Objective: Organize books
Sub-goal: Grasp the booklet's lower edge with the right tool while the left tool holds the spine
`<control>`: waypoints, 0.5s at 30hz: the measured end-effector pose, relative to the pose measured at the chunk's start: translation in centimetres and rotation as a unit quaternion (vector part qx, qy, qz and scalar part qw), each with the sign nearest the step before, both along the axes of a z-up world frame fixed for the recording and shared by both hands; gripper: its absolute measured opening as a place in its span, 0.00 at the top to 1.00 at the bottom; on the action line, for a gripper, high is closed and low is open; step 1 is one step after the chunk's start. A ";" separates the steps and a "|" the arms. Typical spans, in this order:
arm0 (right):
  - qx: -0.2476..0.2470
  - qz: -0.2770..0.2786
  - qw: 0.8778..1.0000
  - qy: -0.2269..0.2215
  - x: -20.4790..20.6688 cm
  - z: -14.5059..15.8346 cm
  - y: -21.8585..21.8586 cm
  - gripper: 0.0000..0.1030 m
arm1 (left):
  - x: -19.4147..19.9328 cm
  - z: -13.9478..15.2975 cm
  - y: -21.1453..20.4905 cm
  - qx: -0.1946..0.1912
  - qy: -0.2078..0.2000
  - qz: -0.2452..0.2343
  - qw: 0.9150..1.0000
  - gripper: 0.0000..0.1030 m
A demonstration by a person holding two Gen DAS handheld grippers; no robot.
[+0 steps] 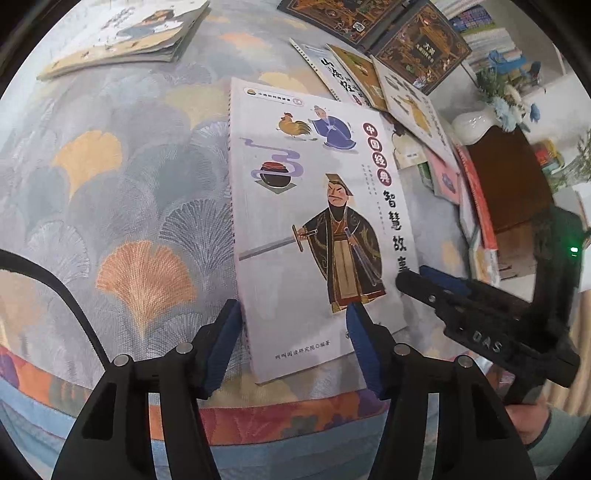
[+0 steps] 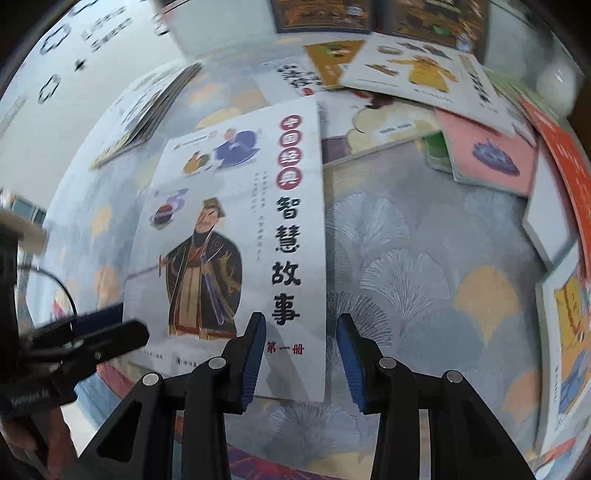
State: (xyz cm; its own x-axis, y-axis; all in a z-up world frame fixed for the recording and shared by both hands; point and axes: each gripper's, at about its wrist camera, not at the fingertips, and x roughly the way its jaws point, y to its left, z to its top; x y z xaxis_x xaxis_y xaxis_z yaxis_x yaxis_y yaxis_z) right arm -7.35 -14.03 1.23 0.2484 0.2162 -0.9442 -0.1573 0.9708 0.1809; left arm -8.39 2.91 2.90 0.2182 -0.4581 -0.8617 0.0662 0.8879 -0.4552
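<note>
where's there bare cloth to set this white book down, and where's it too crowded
Bare tablecloth lies left of the white book, below the far-left stack. A second patch lies right of it. The far-right pile is crowded.

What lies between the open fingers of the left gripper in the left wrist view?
The near end of the white storybook lies between the left gripper fingers, flat on the leaf-patterned tablecloth. Neither pad visibly touches it. The left wrist view shows this.
</note>
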 end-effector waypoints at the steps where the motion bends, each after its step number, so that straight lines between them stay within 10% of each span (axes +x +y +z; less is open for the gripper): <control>1: 0.002 0.007 1.000 -0.002 -0.2 0.0 0.0 0.62 | -0.1 0.1 -0.3 0.010 -0.004 -0.001 1.000 0.47; 6: 0.033 0.035 0.999 -0.014 -0.6 -0.4 -0.4 0.61 | -0.4 0.1 1.3 -0.044 0.000 0.057 0.997 0.50; 11: 0.074 0.036 0.996 -0.012 -0.9 -0.5 -1.9 0.60 | -0.9 0.6 5.1 -0.264 -0.009 0.162 0.951 0.50; 15: 0.085 0.043 0.995 -0.005 -0.9 -0.4 -2.1 0.58 | -0.4 0.1 3.0 -0.200 0.003 0.136 0.970 0.73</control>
State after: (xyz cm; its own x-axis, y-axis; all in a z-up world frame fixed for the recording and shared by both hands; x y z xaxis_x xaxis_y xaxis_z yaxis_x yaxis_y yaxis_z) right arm -8.29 -16.17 0.84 0.2316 0.3939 -0.8895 -0.2404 0.9092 0.3400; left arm -8.74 5.89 2.98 0.3724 -0.6827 -0.6287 -0.1497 0.6244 -0.7667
